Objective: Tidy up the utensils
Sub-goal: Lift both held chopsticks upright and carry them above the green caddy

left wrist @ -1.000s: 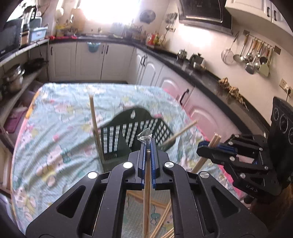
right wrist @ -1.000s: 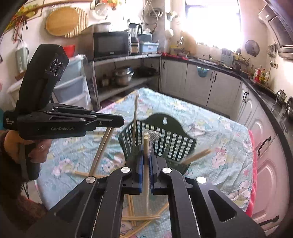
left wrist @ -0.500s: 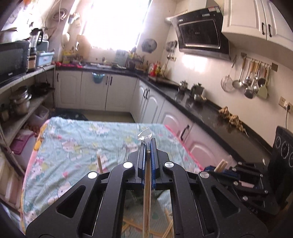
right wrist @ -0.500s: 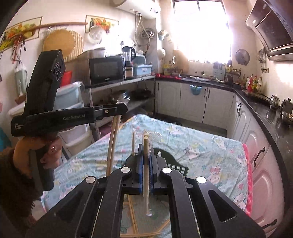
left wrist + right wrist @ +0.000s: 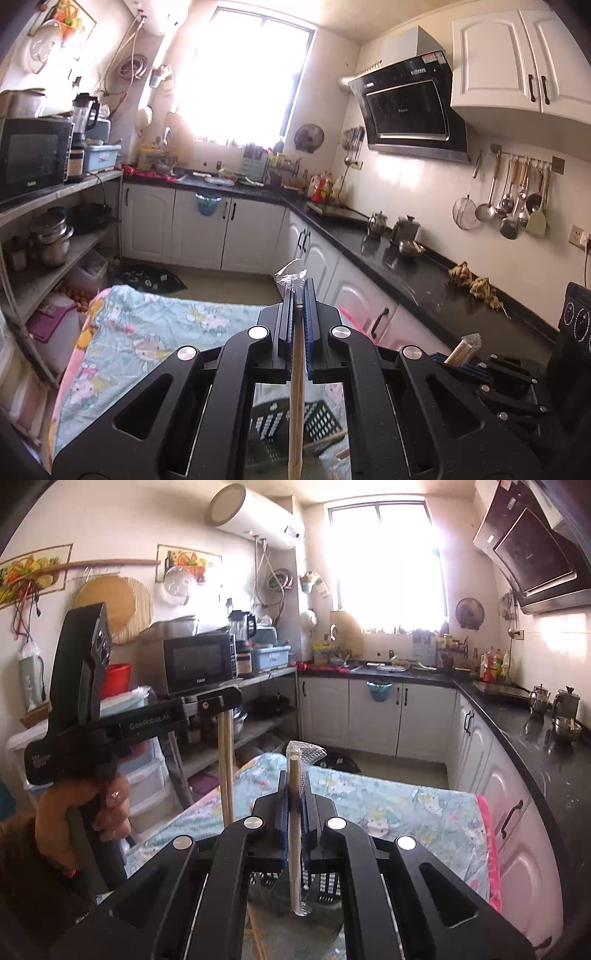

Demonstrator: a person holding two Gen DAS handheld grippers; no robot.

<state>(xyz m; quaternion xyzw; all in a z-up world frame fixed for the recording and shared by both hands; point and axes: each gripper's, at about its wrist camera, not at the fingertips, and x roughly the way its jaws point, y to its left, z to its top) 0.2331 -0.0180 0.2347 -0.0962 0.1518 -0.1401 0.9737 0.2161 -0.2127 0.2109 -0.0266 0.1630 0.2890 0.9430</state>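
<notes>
My left gripper (image 5: 296, 295) is shut on a pair of wooden chopsticks (image 5: 296, 406) that hang down towards the black slotted basket (image 5: 314, 424) on the table. It also shows in the right wrist view (image 5: 218, 701), its chopsticks (image 5: 225, 768) vertical. My right gripper (image 5: 294, 775) is shut on a plastic-wrapped pair of chopsticks (image 5: 294, 830), upright above the basket (image 5: 321, 886). The right gripper shows in the left wrist view (image 5: 461, 360), also holding chopsticks (image 5: 460, 349). Both grippers are raised above the table.
The table has a light blue patterned cloth (image 5: 147, 332), also seen in the right wrist view (image 5: 406, 812). Loose chopsticks (image 5: 341, 452) lie near the basket. White cabinets with a black countertop (image 5: 388, 258) run along the right; a shelf rack (image 5: 229, 746) stands left.
Both grippers have lifted and tilted up with their chopsticks. The basket has dropped from the middle of both views to the bottom edge.
</notes>
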